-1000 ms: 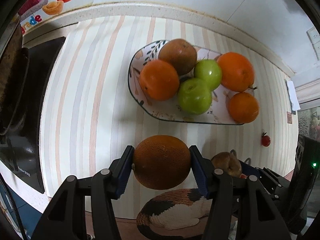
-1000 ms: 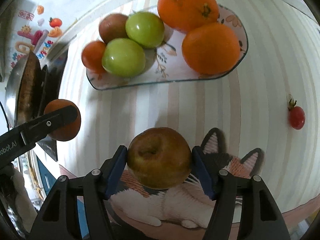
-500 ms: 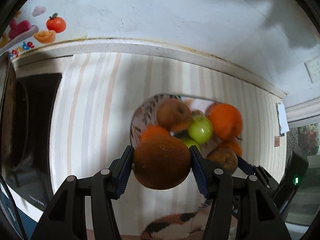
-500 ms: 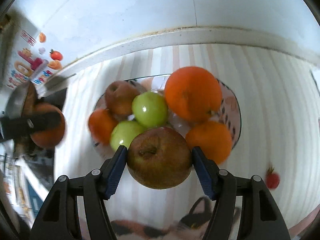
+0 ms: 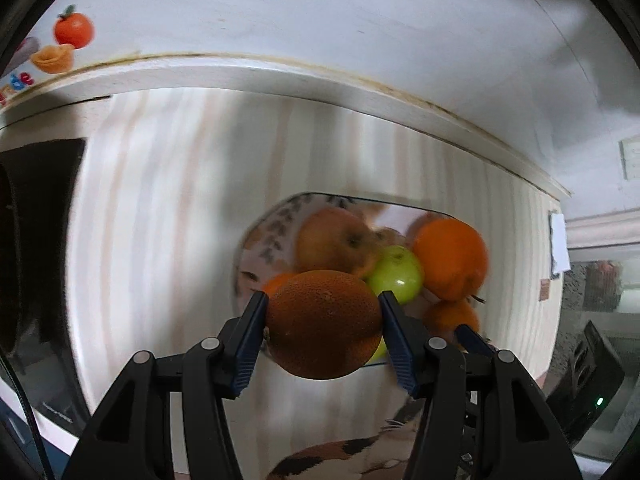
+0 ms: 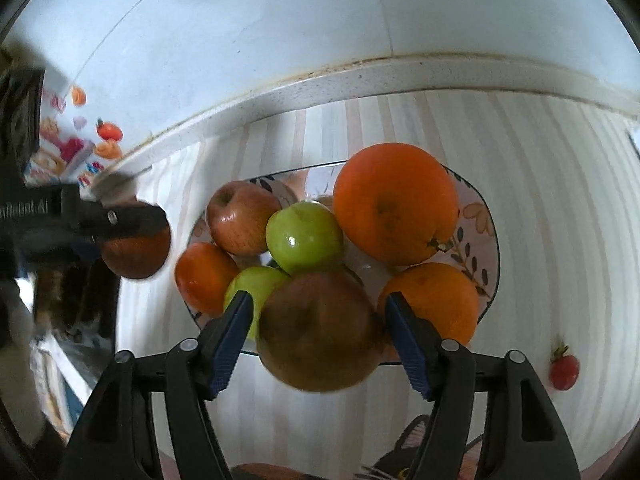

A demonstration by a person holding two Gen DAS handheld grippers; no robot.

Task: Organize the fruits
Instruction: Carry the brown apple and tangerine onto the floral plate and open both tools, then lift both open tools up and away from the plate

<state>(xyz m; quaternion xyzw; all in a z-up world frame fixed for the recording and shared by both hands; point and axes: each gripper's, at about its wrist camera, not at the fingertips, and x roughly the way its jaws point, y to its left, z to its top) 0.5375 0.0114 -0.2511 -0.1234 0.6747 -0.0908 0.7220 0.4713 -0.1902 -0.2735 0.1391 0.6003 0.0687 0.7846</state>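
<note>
My left gripper [image 5: 323,322] is shut on a dark orange [image 5: 324,324], held in the air in front of the patterned plate [image 5: 272,232]. My right gripper [image 6: 318,330] is shut on a brown-red apple [image 6: 318,330], held just above the plate's near edge [image 6: 490,240]. The plate holds oranges [image 6: 394,204], green apples [image 6: 304,238] and a red apple [image 6: 240,216]. The left gripper with its orange also shows at the left in the right wrist view [image 6: 136,248].
A cherry tomato [image 6: 564,372] lies on the striped table to the right of the plate. A cat-patterned mat [image 5: 344,456] lies at the near edge. A dark stove [image 5: 36,240] is at the left. The wall [image 6: 320,20] stands behind the plate.
Both grippers have lifted and moved forward toward the plate with their fruit. The views have tilted up from the table toward the wall.
</note>
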